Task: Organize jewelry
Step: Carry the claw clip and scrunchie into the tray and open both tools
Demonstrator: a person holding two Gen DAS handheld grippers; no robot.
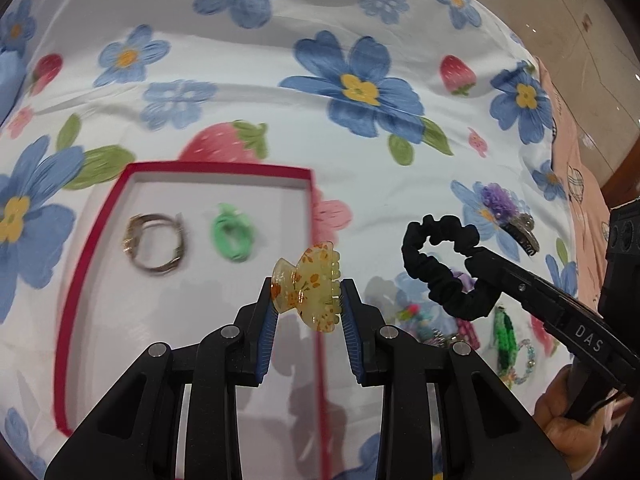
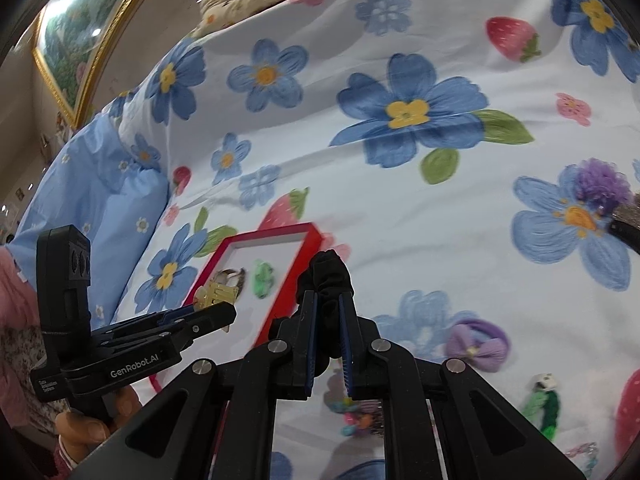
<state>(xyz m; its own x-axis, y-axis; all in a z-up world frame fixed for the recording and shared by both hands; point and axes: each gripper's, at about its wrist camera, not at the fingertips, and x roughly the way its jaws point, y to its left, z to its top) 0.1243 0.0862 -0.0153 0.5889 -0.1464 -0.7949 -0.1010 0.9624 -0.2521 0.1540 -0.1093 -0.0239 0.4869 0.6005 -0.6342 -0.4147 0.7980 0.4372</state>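
My left gripper [image 1: 309, 292] is shut on a yellow flowered claw clip [image 1: 306, 286] and holds it above the right edge of the red box [image 1: 218, 168]. The white-lined box holds a metal bangle [image 1: 154, 244] and a green ring-shaped hair tie [image 1: 232, 238]. My right gripper [image 2: 329, 298] is shut on a black scrunchie [image 2: 326, 272], held above the bedsheet right of the box [image 2: 308, 240]. The scrunchie also shows in the left wrist view [image 1: 440, 264], as does the right gripper [image 1: 474, 262]. The left gripper with the clip [image 2: 214, 294] shows in the right wrist view.
Loose items lie on the floral bedsheet [image 1: 360, 160] to the right: a purple pom-pom clip [image 2: 600, 186], a purple scrunchie [image 2: 476, 344], a green braided piece [image 2: 546, 404], small colourful clips [image 2: 356, 416] and a bead bracelet [image 1: 524, 364]. A blue pillow [image 2: 96, 208] lies far left.
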